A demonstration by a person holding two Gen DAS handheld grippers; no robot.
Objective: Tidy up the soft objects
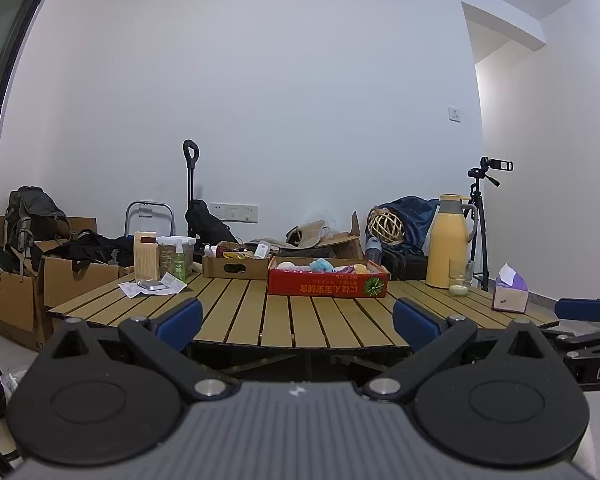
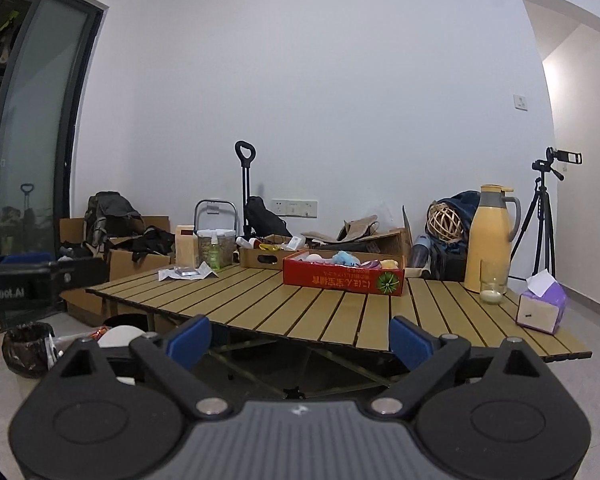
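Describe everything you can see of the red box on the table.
The red box is a shallow, open-topped cardboard tray with printed characters upside down and a green round fruit graphic on its near side. It sits flat on the slatted wooden table, just in front of a brown cardboard box. Soft items in blue, white, yellow and pink poke above its rim.

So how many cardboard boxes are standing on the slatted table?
2. The red box holding the soft toys stands in the middle of the table; the brown box sits behind it to the left. Others stand on the floor, and some may be hidden.
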